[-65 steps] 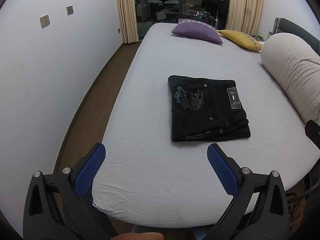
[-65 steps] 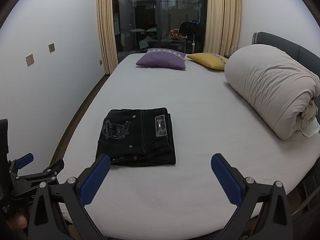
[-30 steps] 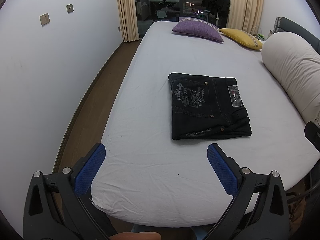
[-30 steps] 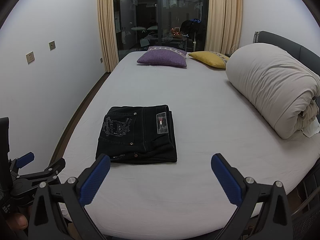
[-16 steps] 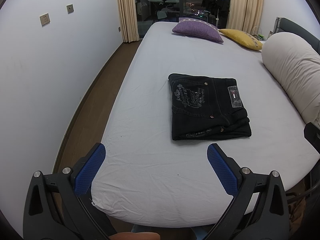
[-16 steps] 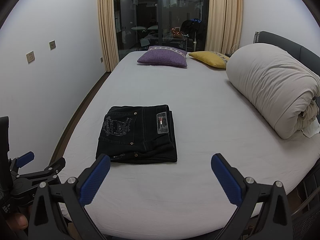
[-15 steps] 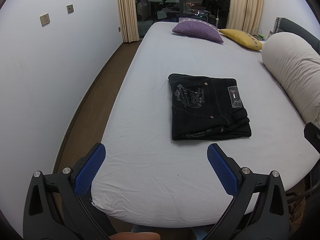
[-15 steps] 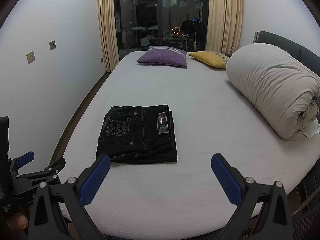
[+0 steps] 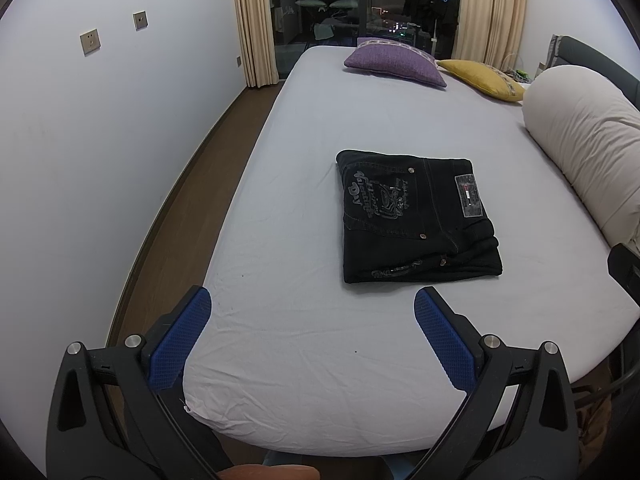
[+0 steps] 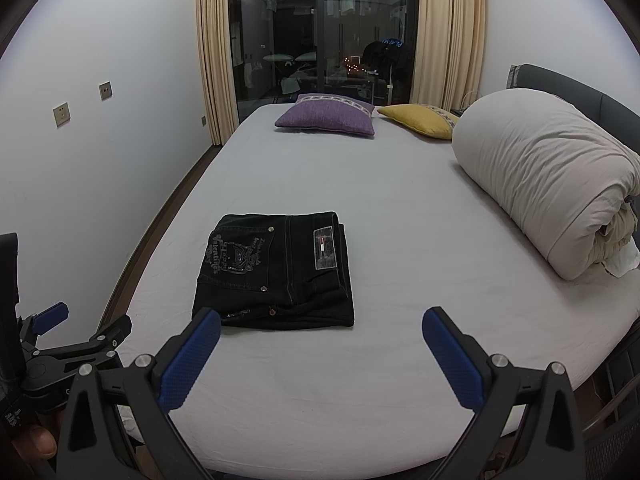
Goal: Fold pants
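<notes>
Black jeans (image 9: 414,216) lie folded into a compact rectangle on the white bed sheet (image 9: 304,320), back pocket print and waist label facing up. They also show in the right wrist view (image 10: 276,272). My left gripper (image 9: 312,316) is open and empty, held back above the foot of the bed, short of the jeans. My right gripper (image 10: 320,332) is open and empty, also back from the jeans, which lie ahead and to its left. The left gripper shows at the left edge of the right wrist view (image 10: 60,336).
A rolled beige duvet (image 10: 548,188) lies along the bed's right side. A purple pillow (image 10: 326,120) and a yellow pillow (image 10: 420,120) lie at the far end. A white wall (image 9: 100,140) and brown floor strip (image 9: 168,220) run along the left.
Both views have shifted very slightly; the jeans have not moved and both grippers stay open and empty.
</notes>
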Available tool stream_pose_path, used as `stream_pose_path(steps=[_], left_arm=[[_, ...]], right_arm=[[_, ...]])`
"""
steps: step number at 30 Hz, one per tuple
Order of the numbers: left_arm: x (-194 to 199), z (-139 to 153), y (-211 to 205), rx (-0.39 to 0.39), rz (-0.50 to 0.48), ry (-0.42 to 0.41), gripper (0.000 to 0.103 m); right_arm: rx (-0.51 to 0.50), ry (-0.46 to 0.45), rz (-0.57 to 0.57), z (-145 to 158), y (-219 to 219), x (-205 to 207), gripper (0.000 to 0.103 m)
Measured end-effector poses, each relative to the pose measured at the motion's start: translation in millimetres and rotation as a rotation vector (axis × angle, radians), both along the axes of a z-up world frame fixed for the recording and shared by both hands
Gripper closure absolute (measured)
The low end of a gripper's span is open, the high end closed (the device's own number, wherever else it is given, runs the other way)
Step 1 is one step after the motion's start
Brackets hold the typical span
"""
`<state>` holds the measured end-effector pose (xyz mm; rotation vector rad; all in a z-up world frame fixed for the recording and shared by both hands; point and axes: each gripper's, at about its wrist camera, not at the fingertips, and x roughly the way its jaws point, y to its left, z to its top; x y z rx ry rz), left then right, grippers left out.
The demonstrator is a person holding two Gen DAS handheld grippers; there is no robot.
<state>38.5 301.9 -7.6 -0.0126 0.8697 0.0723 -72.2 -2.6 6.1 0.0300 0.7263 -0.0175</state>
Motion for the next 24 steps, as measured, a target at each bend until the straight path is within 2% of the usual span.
stream_pose_path(steps=[24], left_arm=[[0.3,6.1,-0.8,-0.002,-0.002,-0.021,0.000]], right_arm=[[-0.003,0.000,0.001,0.6,-0.8,-1.8,0.000]])
